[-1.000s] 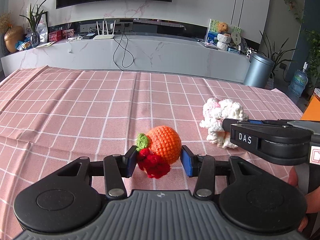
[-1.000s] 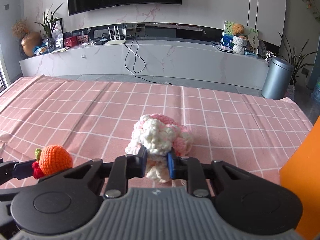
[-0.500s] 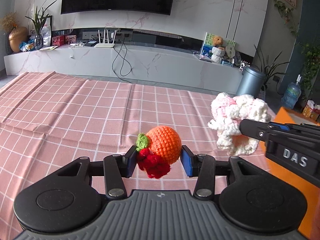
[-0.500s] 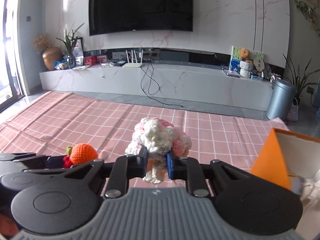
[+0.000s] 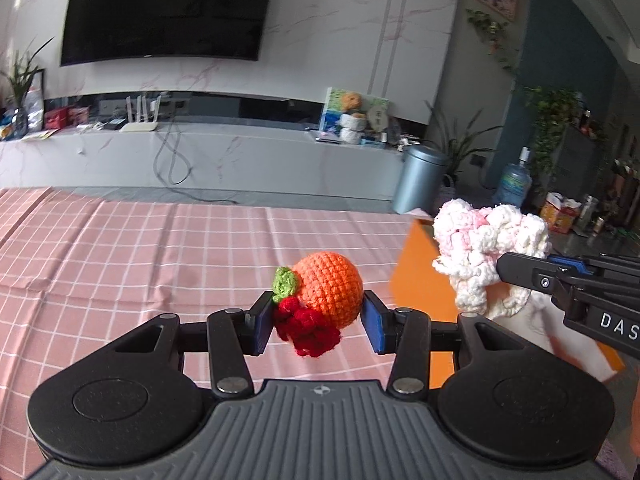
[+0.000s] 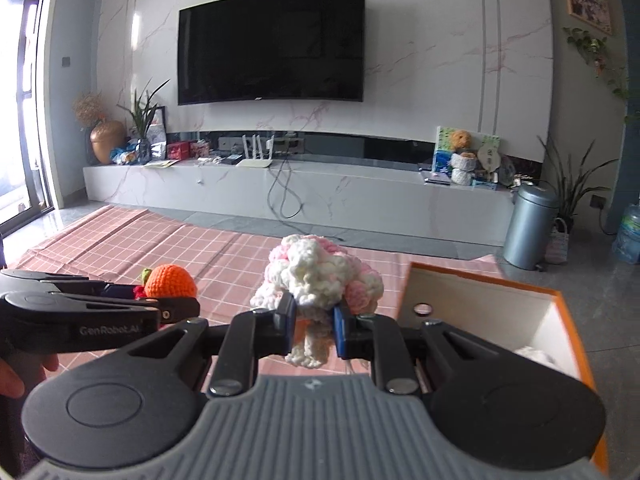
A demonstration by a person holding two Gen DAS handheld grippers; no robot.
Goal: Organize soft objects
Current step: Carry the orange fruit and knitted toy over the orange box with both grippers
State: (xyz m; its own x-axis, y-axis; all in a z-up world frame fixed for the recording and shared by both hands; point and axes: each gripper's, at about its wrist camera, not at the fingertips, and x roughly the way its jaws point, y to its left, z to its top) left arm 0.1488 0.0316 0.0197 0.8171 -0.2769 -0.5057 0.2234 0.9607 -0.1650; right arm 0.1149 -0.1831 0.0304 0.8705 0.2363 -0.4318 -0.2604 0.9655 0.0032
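My left gripper (image 5: 316, 322) is shut on a crocheted orange fruit (image 5: 330, 288) with a green leaf and red berries, held above the pink checked tablecloth (image 5: 120, 264). My right gripper (image 6: 315, 328) is shut on a fluffy white and pink crocheted toy (image 6: 320, 276), also held in the air. That toy shows in the left wrist view (image 5: 488, 240) at the right, above the orange box (image 5: 416, 276). The orange fruit shows at the left in the right wrist view (image 6: 170, 281).
The orange box (image 6: 576, 336) with a white inside stands open at the table's right edge, with something white in it (image 6: 536, 356). Beyond the table are a marble TV bench (image 6: 320, 188), a grey bin (image 6: 528, 226) and plants.
Both grippers have lifted their toys off the tablecloth and moved right toward the orange box. The box has come into view on the right.
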